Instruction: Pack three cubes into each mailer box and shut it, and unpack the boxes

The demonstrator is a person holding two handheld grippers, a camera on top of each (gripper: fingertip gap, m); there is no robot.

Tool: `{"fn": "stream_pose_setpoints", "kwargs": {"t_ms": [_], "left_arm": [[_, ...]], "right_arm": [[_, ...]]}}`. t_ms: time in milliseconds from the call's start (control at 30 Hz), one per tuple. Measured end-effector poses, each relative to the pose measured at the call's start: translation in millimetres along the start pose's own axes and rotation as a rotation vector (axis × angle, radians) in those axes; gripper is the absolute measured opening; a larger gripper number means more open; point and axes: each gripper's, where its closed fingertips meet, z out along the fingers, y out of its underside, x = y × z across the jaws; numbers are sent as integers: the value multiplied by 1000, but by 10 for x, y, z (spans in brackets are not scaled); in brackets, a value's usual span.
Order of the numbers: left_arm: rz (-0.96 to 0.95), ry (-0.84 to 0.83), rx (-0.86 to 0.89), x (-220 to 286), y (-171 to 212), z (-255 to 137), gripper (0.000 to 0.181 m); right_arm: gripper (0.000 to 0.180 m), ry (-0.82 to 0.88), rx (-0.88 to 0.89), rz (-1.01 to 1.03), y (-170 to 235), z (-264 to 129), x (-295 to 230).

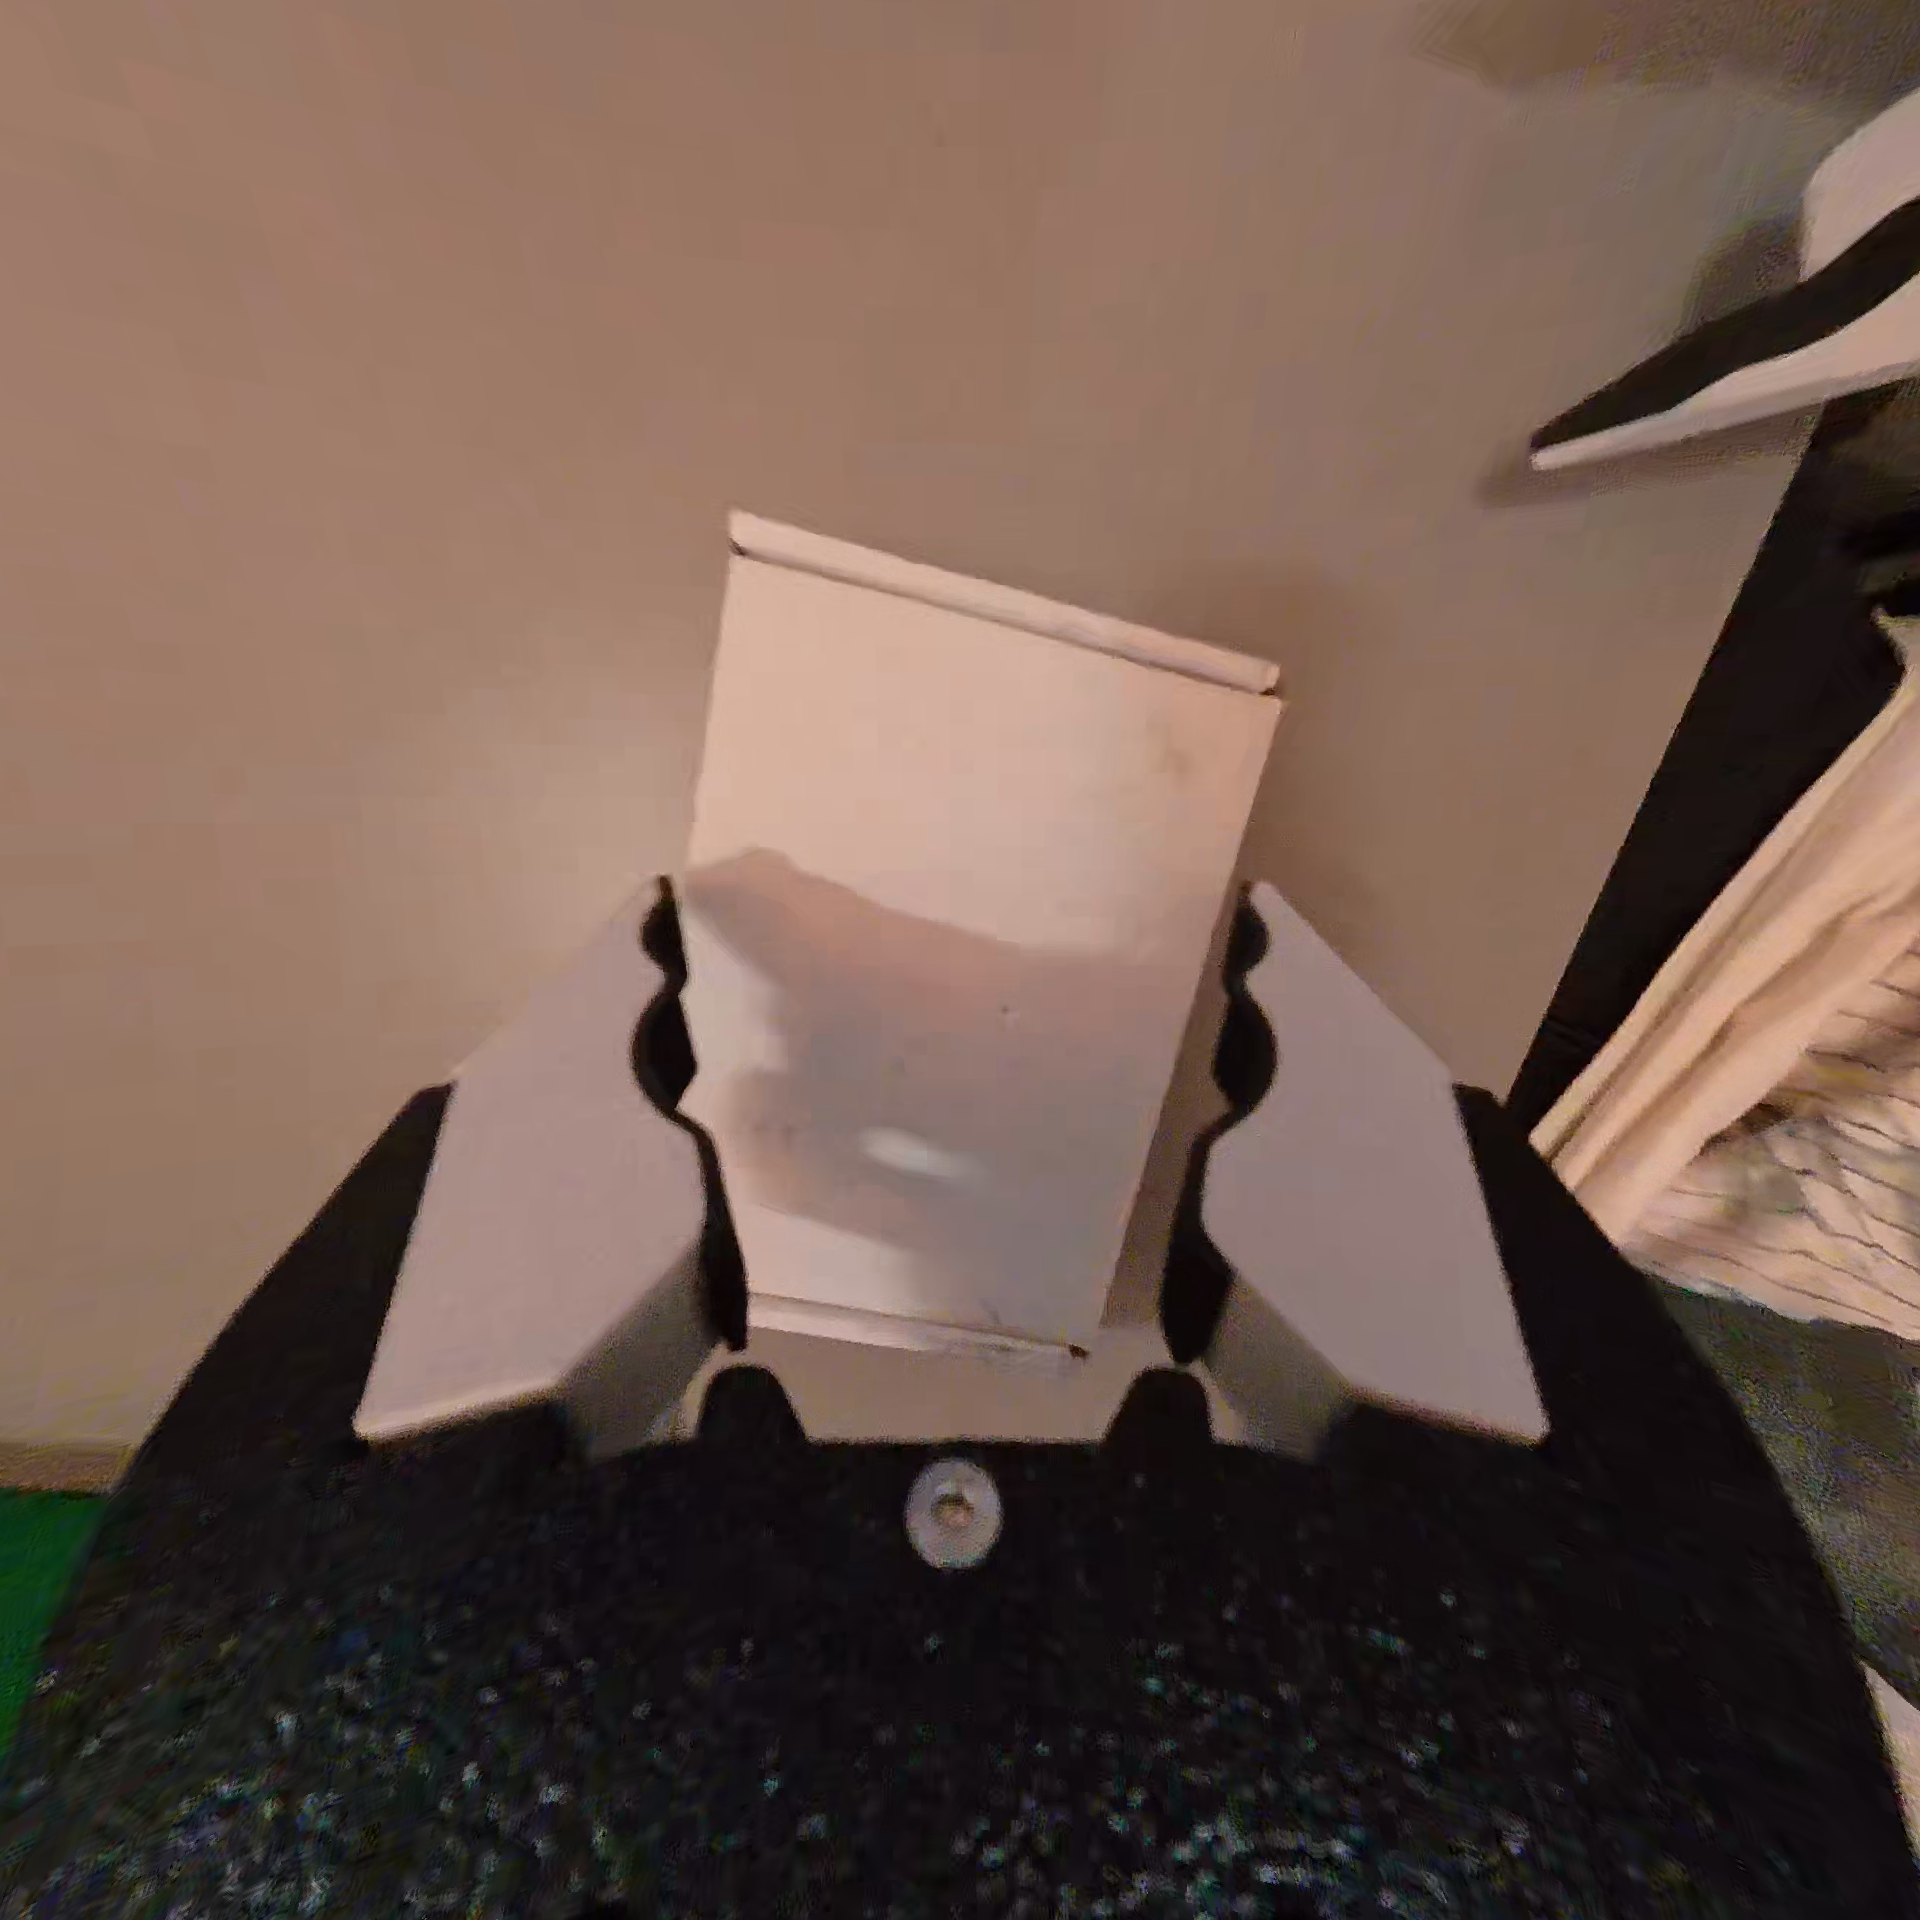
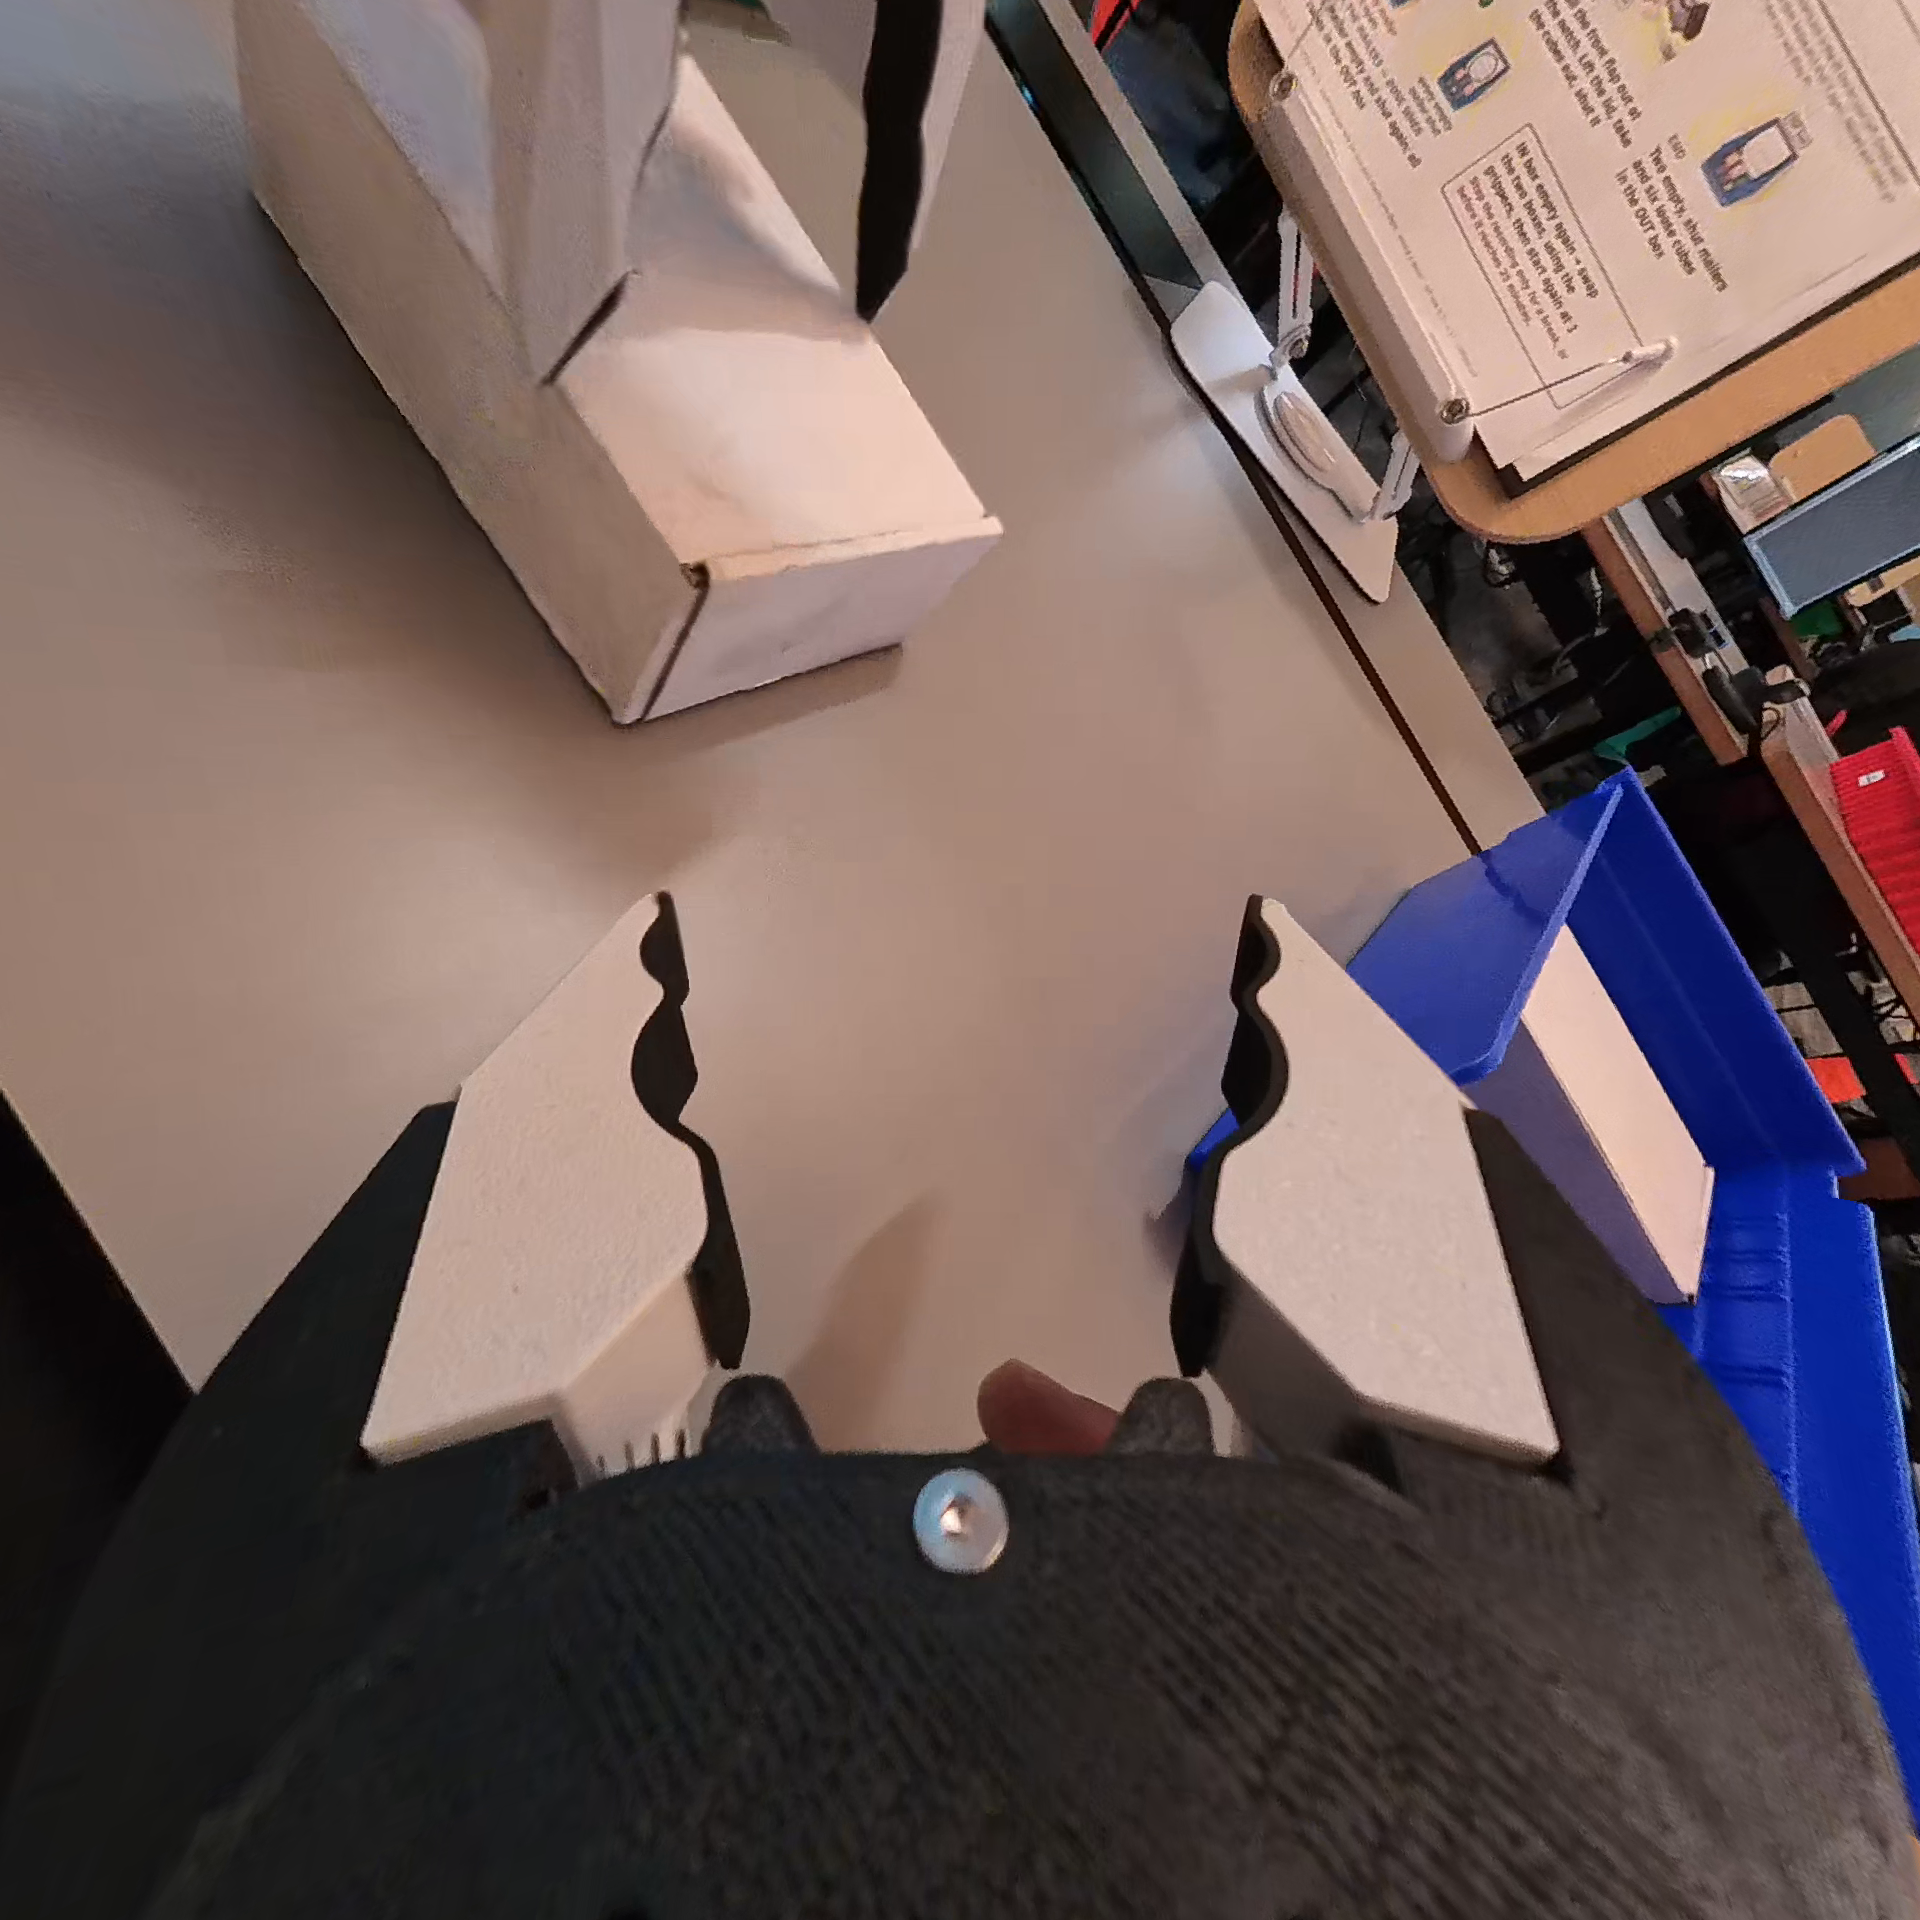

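The only writing in sight is on a printed instruction sheet (image 2: 1590, 177) with small blue pictures, clipped to a white stand at the counter's far edge; the mailer box itself carries no label or print.

The mailer box (image 1: 966, 935) is a plain white cardboard carton, oblong, with matte faces and a few faint grey smudges. Its lid is folded down, and the seams of the tucked flaps show as thin dark lines at both short ends. It sits on the counter (image 1: 312, 520), a smooth beige surface, and the left tongs (image 1: 956, 1122) are clenched on its two long sides, the box filling the gap between them. The fingers (image 1: 551, 1174) are flat white wedges lined with black, wavy-edged rubber pads, mounted on a speckled black body with one silver screw.

In the right wrist view the same box (image 2: 727, 436) lies near the counter's (image 2: 935, 831) middle, with the left tongs reaching onto it from the top of the frame. The right tongs (image 2: 961, 1132) hang released above bare counter, spread wide and holding nothing, well apart from the box. A glossy blue plastic bin (image 2: 1662, 997) sits at the counter's edge just beside the right finger; a white flat piece inside it may be another box, though too little shows to be sure.
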Motion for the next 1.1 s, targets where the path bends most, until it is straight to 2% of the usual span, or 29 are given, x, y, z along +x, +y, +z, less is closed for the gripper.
{"fn": "stream_pose_setpoints", "kwargs": {"t_ms": [100,167,233,367,467,700,767,867,900,933,967,1000,1100], "left_arm": [[31,-9,216,-188,-111,-231,37],[11,84,335,-203,-133,-320,0],[-10,186,412,-161,-135,-344,0],[-69,157,425,-338,-59,-164,0],[-122,125,390,-452,-41,12,0],[-243,124,371,-611,-100,39,0],[-255,146,370,-652,-115,53,0],[-234,174,403,-602,-134,52,0],[-247,168,417,-617,-133,50,0],[-270,155,426,-652,-126,43,0],[-277,136,431,-687,-110,35,0],[-256,107,446,-711,-101,20,0],[-148,-11,612,-686,-186,-237,25]], "right_arm": [[100,2,30,-5,-116,27,-27],[97,1,66,-43,-256,51,-92],[95,-3,99,-100,-393,99,-183],[73,-2,187,-227,-688,210,-393],[67,8,216,-391,-804,277,-571],[98,95,28,-722,-653,637,-614],[100,151,-29,-794,-640,777,-509],[92,216,-61,-813,-696,964,-361],[95,217,-82,-826,-690,1013,-334],[89,210,-109,-851,-667,1045,-319],[66,177,-147,-870,-594,1074,-333],[65,176,-139,-855,-582,1097,-327],[63,97,-58,-747,-577,1035,-365]]}}
